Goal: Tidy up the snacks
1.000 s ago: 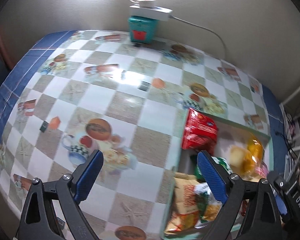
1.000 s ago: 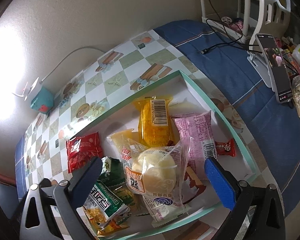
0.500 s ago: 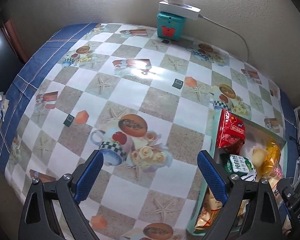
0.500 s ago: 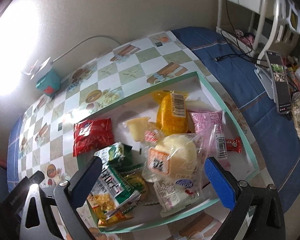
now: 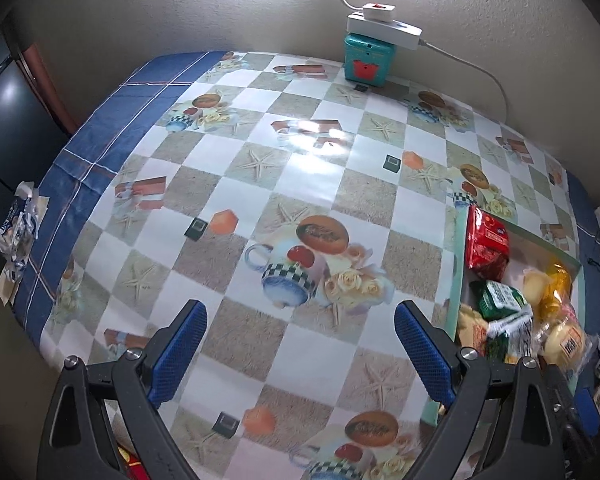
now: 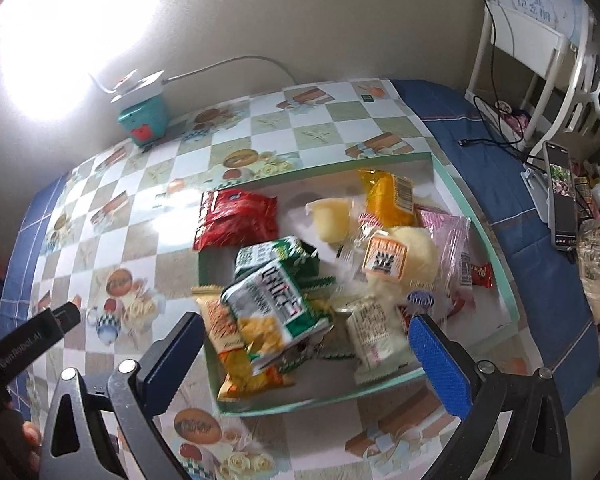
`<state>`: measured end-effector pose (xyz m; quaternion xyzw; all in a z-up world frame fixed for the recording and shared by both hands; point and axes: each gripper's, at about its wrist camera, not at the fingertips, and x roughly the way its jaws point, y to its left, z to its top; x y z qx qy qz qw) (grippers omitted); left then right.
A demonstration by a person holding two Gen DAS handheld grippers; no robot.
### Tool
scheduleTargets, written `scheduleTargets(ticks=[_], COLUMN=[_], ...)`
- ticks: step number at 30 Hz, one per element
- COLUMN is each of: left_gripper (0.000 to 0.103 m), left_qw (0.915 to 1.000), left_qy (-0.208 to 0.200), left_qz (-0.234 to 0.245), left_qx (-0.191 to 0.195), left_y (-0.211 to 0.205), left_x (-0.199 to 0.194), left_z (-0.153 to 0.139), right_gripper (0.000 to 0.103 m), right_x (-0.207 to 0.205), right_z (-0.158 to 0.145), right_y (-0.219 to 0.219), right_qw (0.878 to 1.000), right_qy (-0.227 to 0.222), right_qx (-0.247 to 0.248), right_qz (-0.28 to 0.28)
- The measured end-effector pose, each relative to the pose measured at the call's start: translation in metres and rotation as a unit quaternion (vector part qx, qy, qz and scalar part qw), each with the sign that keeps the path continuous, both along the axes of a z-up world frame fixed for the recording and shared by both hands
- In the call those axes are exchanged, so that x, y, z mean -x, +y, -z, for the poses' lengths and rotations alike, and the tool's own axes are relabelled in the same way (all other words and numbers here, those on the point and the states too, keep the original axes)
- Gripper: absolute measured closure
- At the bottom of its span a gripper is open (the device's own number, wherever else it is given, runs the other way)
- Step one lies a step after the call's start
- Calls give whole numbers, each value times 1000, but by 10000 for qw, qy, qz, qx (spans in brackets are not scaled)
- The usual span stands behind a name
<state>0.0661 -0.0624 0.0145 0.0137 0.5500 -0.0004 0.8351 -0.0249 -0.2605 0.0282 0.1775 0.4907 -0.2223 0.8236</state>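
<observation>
Checked oilcloth covers the table (image 5: 300,184), pushed against a textured wall, with blue cloth showing at both ends. Nearest the lenses, both grippers hover with fingers spread wide and nothing between them. The left gripper (image 5: 300,344) hangs over bare cloth, to the left of the box. The right gripper (image 6: 302,350) hangs over the near edge of the box (image 6: 496,248), aimed at the pile, which suits reaching in for a packet.

All the snacks seen lie inside that shallow green-rimmed box, loosely heaped rather than sorted. Nearest is an orange packet (image 6: 224,336) against the near wall, with a green-and-white bag (image 6: 276,304) lying across it. To the right sits a pale wrapper (image 6: 370,336), then a round bun (image 6: 404,258) in clear film over a pink pack (image 6: 456,240). Farther in are a red bag (image 6: 236,220) at the left, a jelly cup (image 6: 332,218) and a yellow pack (image 6: 390,198).

Against the far wall, a teal tin (image 5: 366,60) carries a power strip (image 5: 384,26), probably to keep it handy. Far right, a phone (image 6: 560,196) stands propped on the blue cloth.
</observation>
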Motion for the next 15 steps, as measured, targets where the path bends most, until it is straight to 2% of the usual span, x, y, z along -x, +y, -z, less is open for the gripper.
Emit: scheduleTargets(ticks=[5, 15], left_gripper=[8, 8], left_qw=[9999, 9978], left_qy=[87, -6], left_qz=[129, 385], left_qx=[-66, -544], left_y=[6, 22], left_x=[22, 59], left_z=[-1, 6], right_gripper=[0, 0], right_x=[15, 46], right_z=[-4, 0], right_y=[15, 29], right_qw=[9999, 9998], right_qy=[-75, -47], right_qx=[102, 167], right_qz=[-74, -122])
